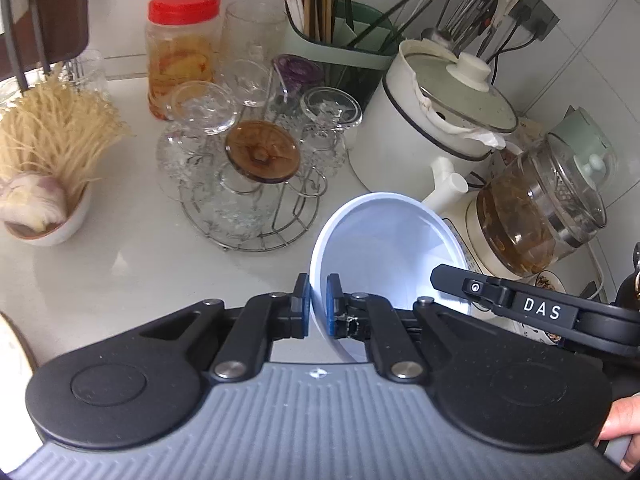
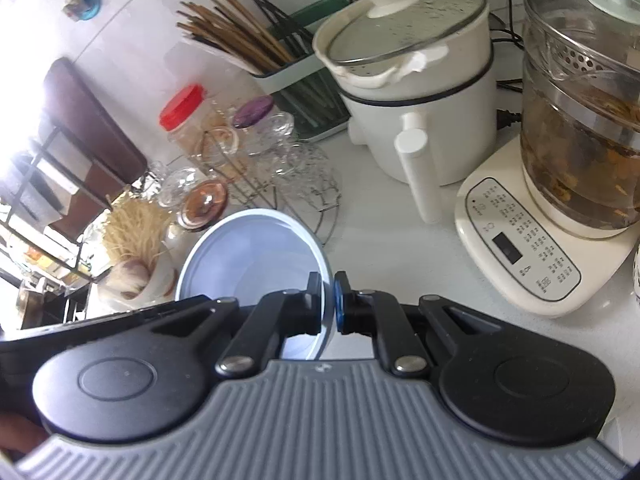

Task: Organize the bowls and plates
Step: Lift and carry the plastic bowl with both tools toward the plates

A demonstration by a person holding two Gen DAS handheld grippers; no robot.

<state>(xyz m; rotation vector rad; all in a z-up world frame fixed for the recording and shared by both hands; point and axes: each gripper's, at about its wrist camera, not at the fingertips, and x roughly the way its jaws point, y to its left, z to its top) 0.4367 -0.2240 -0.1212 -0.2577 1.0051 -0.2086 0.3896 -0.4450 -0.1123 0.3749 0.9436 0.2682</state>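
We are holding one pale blue-white bowl [image 1: 384, 248] between both tools, clear of the white counter [image 1: 120, 272]. Our left gripper [image 1: 318, 306] is pinching the bowl's rim on its left side, one blue pad [image 1: 305, 300] outside the wall and one inside. Our right gripper [image 2: 328, 300] is pinching the opposite rim in the same way, with the bowl spreading away to its left. In the left wrist view the right tool's black arm is reaching in across the bowl's far right edge.

Ahead of the left gripper a wire rack of upturned glasses [image 1: 248, 168] is standing on the counter, with a red-lidded jar [image 1: 184, 48] behind it. Ahead and to the right a white lidded pot [image 1: 436, 120] is sitting, and just right of it a glass kettle [image 1: 540, 200] on its cream base. Far left, a small bowl of pale noodles [image 1: 52, 136] is resting. Beyond the pot a holder of chopsticks [image 1: 320, 0] is standing.
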